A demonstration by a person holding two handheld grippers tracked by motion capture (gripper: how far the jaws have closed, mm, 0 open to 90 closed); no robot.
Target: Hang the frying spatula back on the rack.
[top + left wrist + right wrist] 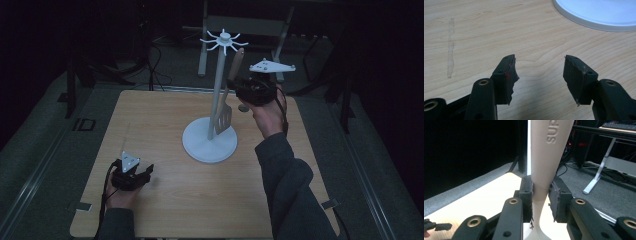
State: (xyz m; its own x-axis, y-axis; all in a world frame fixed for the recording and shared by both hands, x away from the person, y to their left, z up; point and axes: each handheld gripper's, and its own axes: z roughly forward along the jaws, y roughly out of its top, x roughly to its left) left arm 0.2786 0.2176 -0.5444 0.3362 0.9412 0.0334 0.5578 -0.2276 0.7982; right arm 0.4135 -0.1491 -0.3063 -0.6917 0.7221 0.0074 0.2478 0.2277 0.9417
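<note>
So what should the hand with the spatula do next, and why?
Probably lift the beige slotted spatula a little higher toward the white stand's hooked top. The right gripper is shut on its handle, which ends just below the hooks, so nothing hangs yet. The left gripper rests open on the wooden table.

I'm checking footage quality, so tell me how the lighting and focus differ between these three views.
High view: dim overall, surroundings nearly black, only the table and white stand readable. Left gripper view: evenly lit, wood grain sharp, left tool slightly soft. Right gripper view: bright glare on the tabletop, black backdrop at left, spatula handle close and soft.
</note>
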